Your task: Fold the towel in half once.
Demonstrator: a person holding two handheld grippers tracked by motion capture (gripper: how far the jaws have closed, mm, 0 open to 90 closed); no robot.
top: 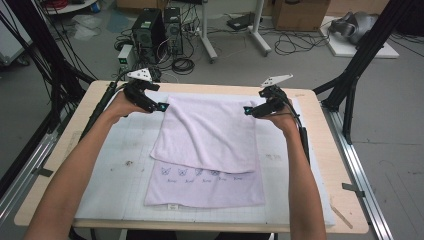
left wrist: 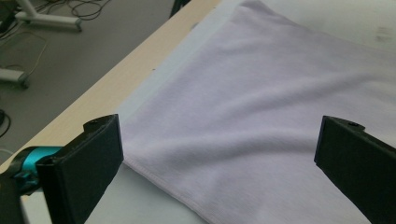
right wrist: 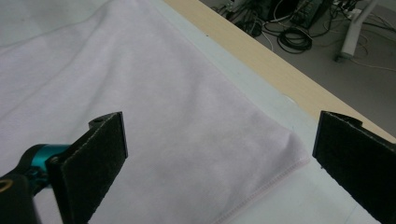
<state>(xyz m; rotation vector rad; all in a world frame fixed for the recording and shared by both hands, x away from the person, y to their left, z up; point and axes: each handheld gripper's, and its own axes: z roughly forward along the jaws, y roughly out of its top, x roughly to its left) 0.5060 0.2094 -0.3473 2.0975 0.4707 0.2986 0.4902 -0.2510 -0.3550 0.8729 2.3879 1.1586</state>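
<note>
A pale pink towel [top: 207, 145] lies folded on the white mat [top: 112, 165], its upper layer slanting over a lower layer printed with small figures. My left gripper [top: 162, 106] hovers at the towel's far left corner, jaws wide apart, nothing between them. In the left gripper view the towel [left wrist: 261, 107] and its hemmed corner lie flat below the open left gripper [left wrist: 219, 163]. My right gripper [top: 248, 110] hangs at the far right corner, equally open. In the right gripper view the towel [right wrist: 154, 116] rests below the open right gripper [right wrist: 219, 163].
The mat covers a wooden table [top: 320, 165] with black frame posts at both sides. On the floor beyond the far edge stand computer towers [top: 150, 32], tangled cables and a cardboard box [top: 300, 12]. A person's bare forearms reach in from the near edge.
</note>
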